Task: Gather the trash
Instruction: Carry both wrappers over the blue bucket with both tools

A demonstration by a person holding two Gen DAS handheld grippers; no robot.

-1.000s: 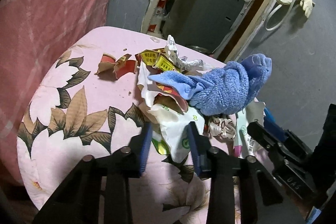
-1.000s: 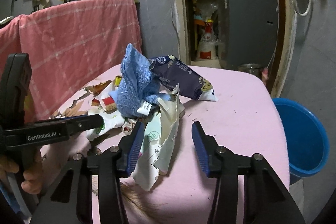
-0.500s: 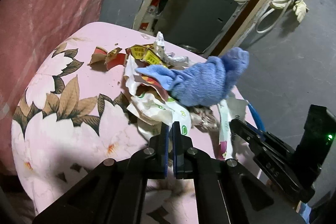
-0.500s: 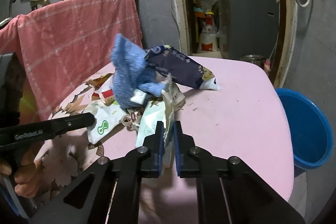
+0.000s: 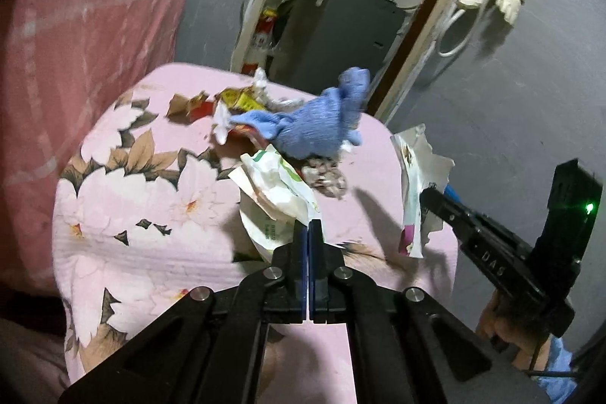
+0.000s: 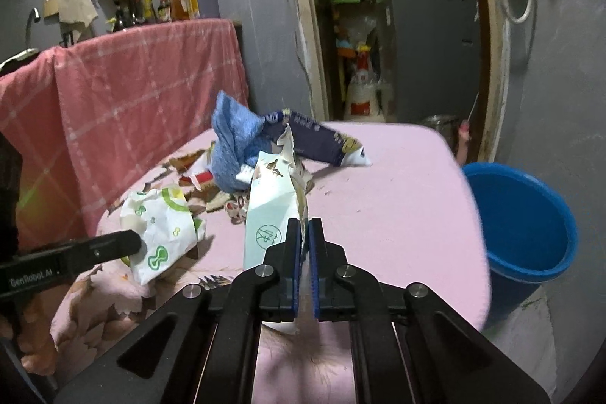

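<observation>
Pink tablecloth (image 5: 159, 199) with brown leaf pattern; blue towel (image 5: 318, 127); white wrapper (image 6: 163, 237) with green marks; blue bucket (image 6: 530, 222) at three o'clock.

I've got a soft quilted tablecloth (image 5: 159, 233) under everything, matt pink cotton-like cloth with a printed flower pattern. The blue towel (image 5: 318, 127) looks fluffy, a rough terry weave. My left gripper (image 5: 309, 226), matt black plastic with silvery metal pins, pinches a crinkled white-and-green wrapper (image 5: 278, 192), thin glossy film. My right gripper (image 6: 305, 233) clamps a torn pale green pouch (image 6: 270, 211), smooth, faintly shiny. The dark snack bag (image 6: 322, 141) gleams like foil. The blue bucket (image 6: 530, 252) is smooth plastic.
</observation>
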